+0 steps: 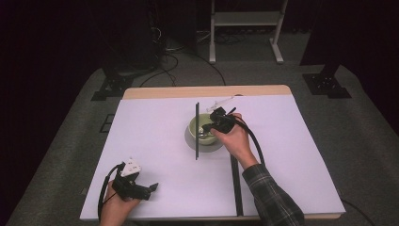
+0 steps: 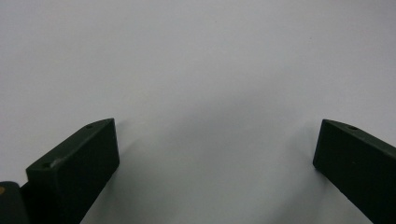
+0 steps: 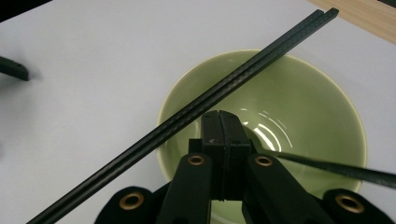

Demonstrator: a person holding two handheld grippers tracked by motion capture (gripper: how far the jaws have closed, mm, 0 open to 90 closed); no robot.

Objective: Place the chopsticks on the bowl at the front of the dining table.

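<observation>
A pale green bowl (image 1: 200,123) (image 3: 303,93) stands near the middle of the white table cover (image 1: 155,141). A pair of black chopsticks (image 1: 197,141) (image 3: 140,144) lies across its rim. My right gripper (image 1: 207,129) (image 3: 219,114) hangs over the bowl's inside, jaws pressed together just short of the chopsticks. A thin dark rod (image 3: 336,168) runs off to the right from beside the jaws; whether it is pinched I cannot tell. At the near left corner my left gripper (image 1: 153,187) (image 2: 215,140) rests low over bare cover, open, nothing between its jaws.
A long black strip (image 1: 236,186) lies on the cover in front of the bowl, beside my right forearm. The table's wooden edge (image 1: 188,92) shows at the back. A white stand (image 1: 244,28) and cables sit on the floor beyond.
</observation>
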